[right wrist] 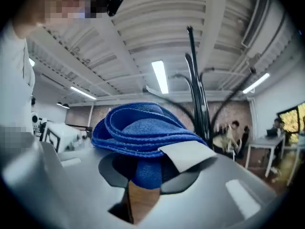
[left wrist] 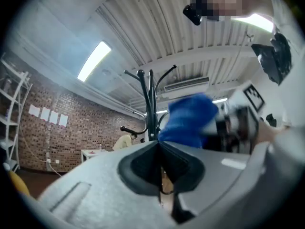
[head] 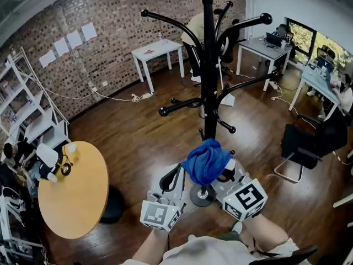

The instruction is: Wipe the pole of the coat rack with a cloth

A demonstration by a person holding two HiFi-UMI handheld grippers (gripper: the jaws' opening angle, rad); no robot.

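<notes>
The black coat rack pole (head: 208, 65) stands upright in the middle of the head view, on a round base (head: 202, 195) on the wood floor. A bunched blue cloth (head: 207, 160) with a white tag is pinched in my right gripper (head: 227, 179), held low just in front of the pole. In the right gripper view the cloth (right wrist: 138, 130) fills the jaws of the right gripper (right wrist: 147, 175), with the pole (right wrist: 198, 104) behind it. My left gripper (head: 172, 180) sits left of the cloth. Its jaws are closed on nothing in the left gripper view (left wrist: 159, 162), where the pole (left wrist: 151, 109) and the cloth (left wrist: 188, 120) show.
Curved hook arms (head: 179, 106) stick out from the pole at several heights. A round wooden table (head: 74, 195) stands at the left, with white shelving (head: 27, 112) behind it. A black chair (head: 309, 142) is at the right. White tables (head: 157, 49) and a seated person (head: 194, 27) are farther back.
</notes>
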